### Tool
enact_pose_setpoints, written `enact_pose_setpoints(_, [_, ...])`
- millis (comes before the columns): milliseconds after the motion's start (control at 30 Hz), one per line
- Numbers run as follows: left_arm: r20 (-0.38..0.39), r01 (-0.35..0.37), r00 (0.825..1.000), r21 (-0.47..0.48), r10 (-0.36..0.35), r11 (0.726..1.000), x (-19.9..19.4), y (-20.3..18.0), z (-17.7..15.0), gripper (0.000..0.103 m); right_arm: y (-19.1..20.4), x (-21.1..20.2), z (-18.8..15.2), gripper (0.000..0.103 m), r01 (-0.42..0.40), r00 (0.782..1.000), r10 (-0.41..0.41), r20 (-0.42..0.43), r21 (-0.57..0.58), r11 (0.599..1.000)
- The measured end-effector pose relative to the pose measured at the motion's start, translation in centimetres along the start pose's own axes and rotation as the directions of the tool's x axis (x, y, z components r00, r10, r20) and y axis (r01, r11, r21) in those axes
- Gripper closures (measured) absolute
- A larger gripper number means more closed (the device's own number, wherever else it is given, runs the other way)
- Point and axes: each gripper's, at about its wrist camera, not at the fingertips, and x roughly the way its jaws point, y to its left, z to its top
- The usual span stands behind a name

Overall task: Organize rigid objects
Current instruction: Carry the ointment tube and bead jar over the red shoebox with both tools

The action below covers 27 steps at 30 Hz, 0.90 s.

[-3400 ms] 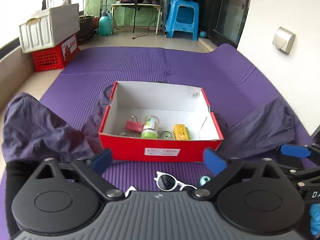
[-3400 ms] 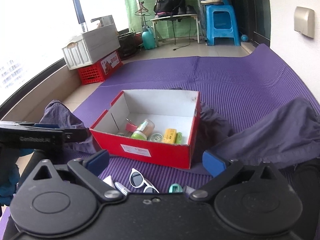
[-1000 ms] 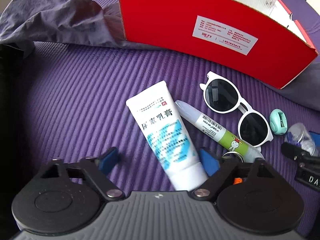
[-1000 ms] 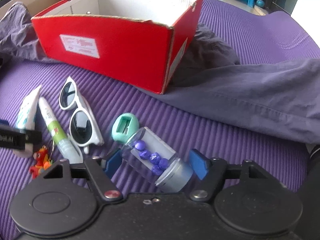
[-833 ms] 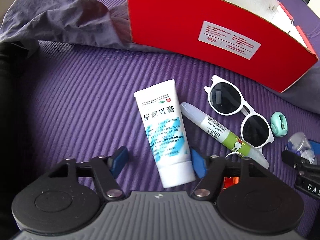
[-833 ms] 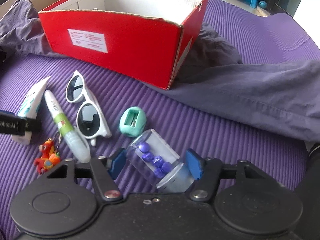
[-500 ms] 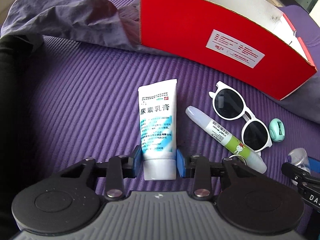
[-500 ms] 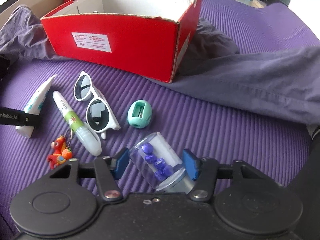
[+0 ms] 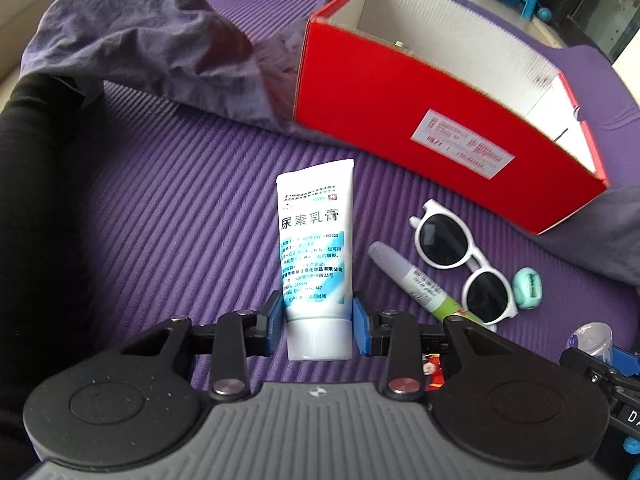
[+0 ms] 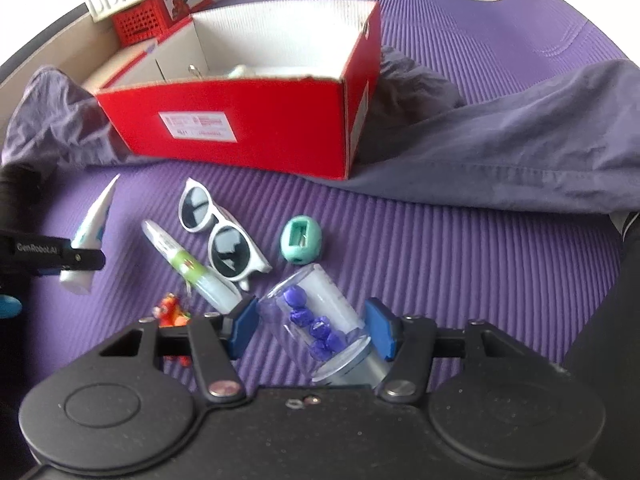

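Note:
My left gripper point(image 9: 316, 322) is shut on a white cream tube point(image 9: 315, 248) near its cap, and the tube is lifted off the purple mat. The right wrist view shows that tube point(image 10: 90, 236) edge-on at the left. My right gripper point(image 10: 312, 326) is shut on a clear jar of purple beads point(image 10: 320, 320), tilted and raised. Ahead stands an open red box point(image 9: 420, 128), also red box point(image 10: 256, 124). On the mat between lie white sunglasses point(image 10: 220, 232), a glue pen point(image 10: 188, 268), a teal sharpener point(image 10: 301, 240) and a small red keychain toy point(image 10: 170, 312).
Grey-purple cloth point(image 10: 500, 160) is bunched on the mat to the right of the box and more cloth point(image 9: 152, 48) to its left. A red crate point(image 10: 160, 8) under a white crate sits beyond the mat. A dark sleeve point(image 9: 36, 160) fills the left edge.
Both grippers came down from above the box to the loose objects. The left jaws closed on the cream tube and the right on the bead jar; both have since risen with them.

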Motion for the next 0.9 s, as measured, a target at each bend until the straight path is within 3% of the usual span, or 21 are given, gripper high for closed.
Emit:
enact_pose_setpoints(300, [0.063, 0.031, 0.997, 0.078, -0.036, 0.996, -3.9, -1.3, 1.3, 0.068, 1.2, -3.4, 2.7, 0.046, -0.018, 0.997, 0.018, 0.076, 0.005, 1.0])
enact_pose_setpoints(900, [0.21, 0.038, 0.974, 0.228, -0.088, 0.973, -9.0, -5.3, 8.4, 0.068, 3.1, -7.2, 11.8, 0.046, 0.019, 0.969, -0.008, 0.247, -0.041, 0.999])
